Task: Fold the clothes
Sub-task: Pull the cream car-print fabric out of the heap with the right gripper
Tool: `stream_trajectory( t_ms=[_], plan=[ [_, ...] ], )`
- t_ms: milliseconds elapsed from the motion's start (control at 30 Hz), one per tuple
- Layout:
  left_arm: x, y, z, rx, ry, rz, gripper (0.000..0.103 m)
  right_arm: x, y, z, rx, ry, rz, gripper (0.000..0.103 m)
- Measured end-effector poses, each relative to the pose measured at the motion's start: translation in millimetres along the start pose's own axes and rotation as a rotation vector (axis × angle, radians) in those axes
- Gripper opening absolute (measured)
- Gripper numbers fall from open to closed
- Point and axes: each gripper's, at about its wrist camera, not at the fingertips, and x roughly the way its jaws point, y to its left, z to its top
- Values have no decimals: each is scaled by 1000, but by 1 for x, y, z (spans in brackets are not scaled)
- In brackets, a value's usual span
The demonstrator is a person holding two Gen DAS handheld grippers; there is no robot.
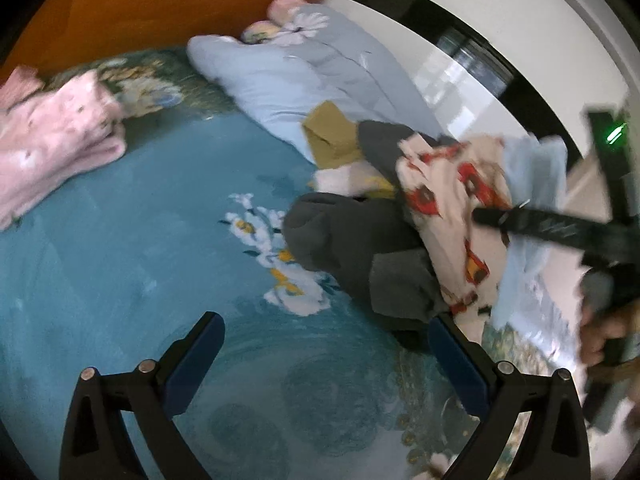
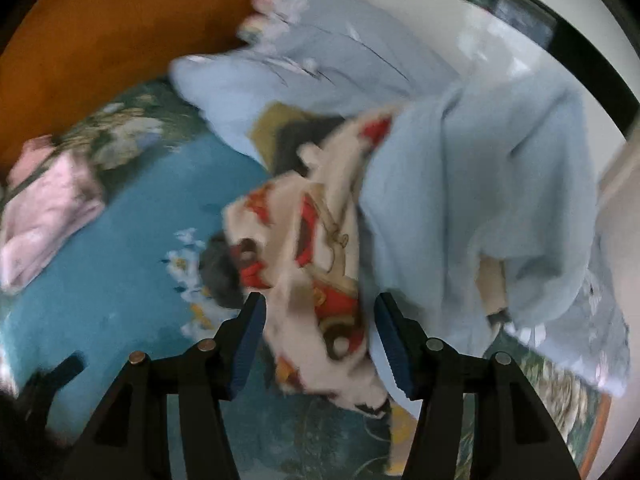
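Through the left wrist camera I see my left gripper spread wide with nothing between its blue pads, hovering over a teal floral bedspread, while a heap of clothes lies ahead to the right and a pink garment lies apart at far left. Through the blurred right wrist camera, my right gripper is parted around a cream garment with red print; I cannot tell whether its pads touch it, and a pale blue garment drapes just beside.
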Motion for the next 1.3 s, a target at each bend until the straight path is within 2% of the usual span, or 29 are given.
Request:
stream_trajectory(
  t_ms=[33, 67, 133, 200, 300, 400, 533, 567, 600, 667, 767, 867, 900, 1000, 1100, 1233, 1300],
  plan=[
    [-1, 4, 1, -28, -1, -12, 103, 8, -3, 3, 17, 15, -31, 26],
    [-3, 9, 2, -57, -2, -24, 103, 14, -5, 9, 39, 42, -58, 14],
    [-4, 15, 3, -103, -4, -46, 103, 10, -16, 19, 115, 53, 8, 11],
    [-5, 19, 3, -126, -4, -58, 103, -13, -32, 35, 201, 15, 82, 10],
    [-4, 18, 3, -128, 4, -64, 103, -65, -69, 74, 320, -96, 154, 8],
    [-2, 16, 3, -117, 13, -65, 103, -140, -115, 120, 417, -266, 164, 7],
    [0, 13, 1, -97, 22, -60, 103, -221, -147, 150, 433, -454, 66, 7],
    [1, 12, 1, -92, 25, -57, 103, -238, -155, 156, 435, -494, 41, 7],
    [0, 11, 1, -89, 26, -54, 103, -235, -156, 158, 429, -477, 17, 7],
    [-1, 10, 0, -89, 27, -51, 103, -217, -155, 148, 417, -414, -36, 6],
    [-7, 12, 0, -104, 25, -62, 103, -184, -163, 112, 492, -345, -25, 6],
    [-9, 14, -1, -125, 23, -80, 103, -182, -187, 81, 597, -313, -18, 6],
    [-8, 15, -1, -127, 27, -77, 103, -193, -196, 78, 613, -328, -23, 6],
    [-6, 14, -1, -124, 29, -72, 103, -248, -217, 80, 616, -449, -34, 6],
    [-7, 9, -1, -99, 17, -71, 103, -333, -227, 79, 556, -610, -60, 6],
    [-15, -1, -2, -39, -5, -87, 103, -423, -228, 51, 461, -754, -117, 6],
    [-18, -3, -3, -25, 2, -95, 103, -463, -229, 24, 448, -810, -163, 6]
  ],
)
